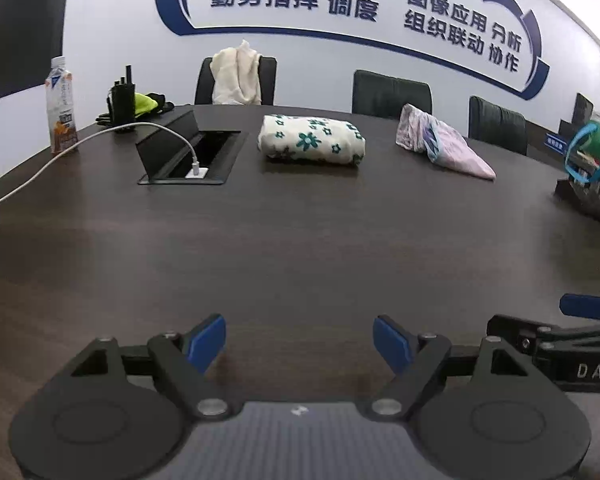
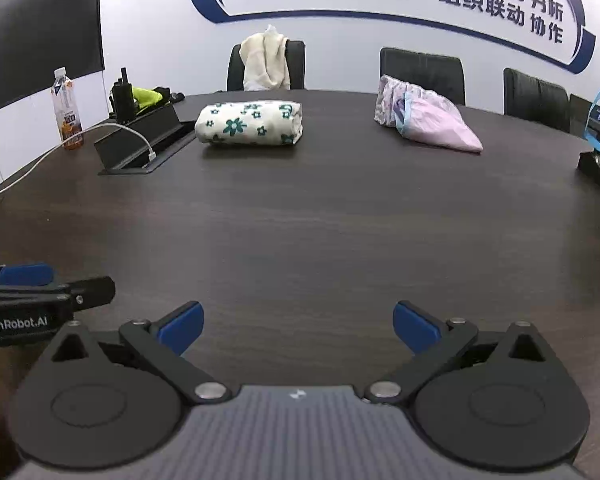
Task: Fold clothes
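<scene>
A folded white cloth with green flowers (image 1: 311, 141) (image 2: 250, 123) lies far back on the dark wooden table (image 1: 300, 248) (image 2: 300, 220). To its right rests a crumpled pink garment (image 1: 442, 142) (image 2: 426, 118). A cream garment (image 1: 238, 74) (image 2: 266, 60) hangs over a chair back behind the table. My left gripper (image 1: 299, 344) is open over bare table near the front, with nothing between its blue pads. My right gripper (image 2: 298, 328) is open wide beside it, also empty. Each gripper shows at the edge of the other's view.
At the back left stand a drink bottle (image 1: 62, 106) (image 2: 68, 110), a black radio (image 1: 122, 100) with a yellow-green item, and an open cable box (image 1: 192, 156) with a white cable (image 1: 80, 148). Bags (image 1: 596, 168) sit at the right edge. Dark chairs (image 1: 392, 94) line the far side.
</scene>
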